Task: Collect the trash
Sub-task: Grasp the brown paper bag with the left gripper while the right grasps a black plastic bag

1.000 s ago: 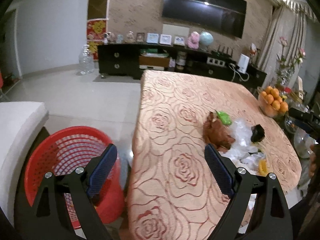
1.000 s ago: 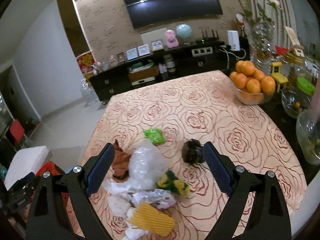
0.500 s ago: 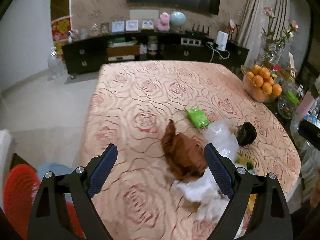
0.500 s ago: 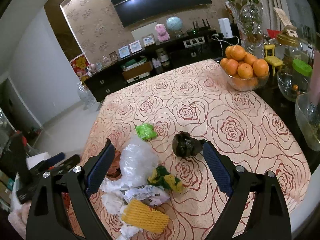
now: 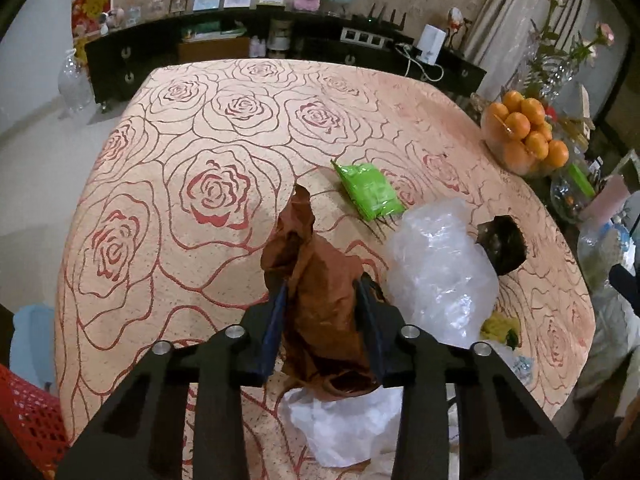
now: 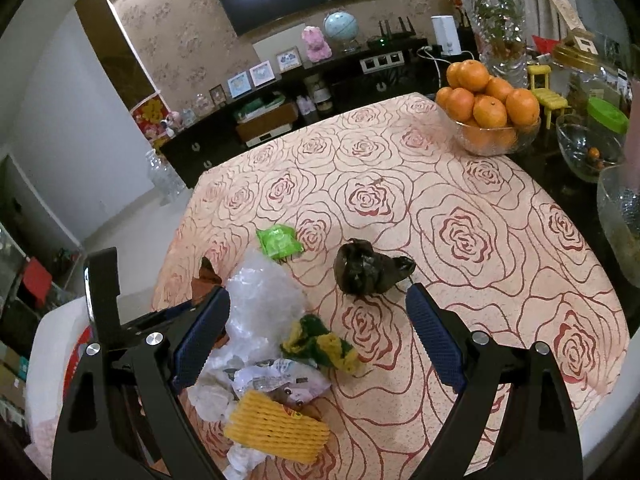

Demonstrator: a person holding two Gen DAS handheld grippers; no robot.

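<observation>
Already my left gripper [image 5: 322, 312] pinches the brown paper wad [image 5: 316, 280] at lower centre of the left view; judged loosely held, it could drag the clear plastic [image 5: 440, 268] touching it. My right gripper [image 6: 316, 332] hovers spread wide above the pile, holding nothing.

The desk [image 5: 168, 264] wears a peach cloth patterned with red-outlined roses. On it lie a rust-brown crumpled paper [image 5: 320, 280], a bright green packet [image 5: 370, 192], a clear whitish plastic bag [image 5: 440, 276] and a black wad [image 6: 366, 270]. A yellow ribbed foam net [image 6: 276, 432] and a green-and-yellow scrap [image 6: 320, 346] sit nearby. The oranges [image 6: 488, 100] are vivid orange in clear glass. The basket [image 5: 28, 420] is red mesh. Each gripper is black with dark blue textured pads [image 6: 434, 340].
</observation>
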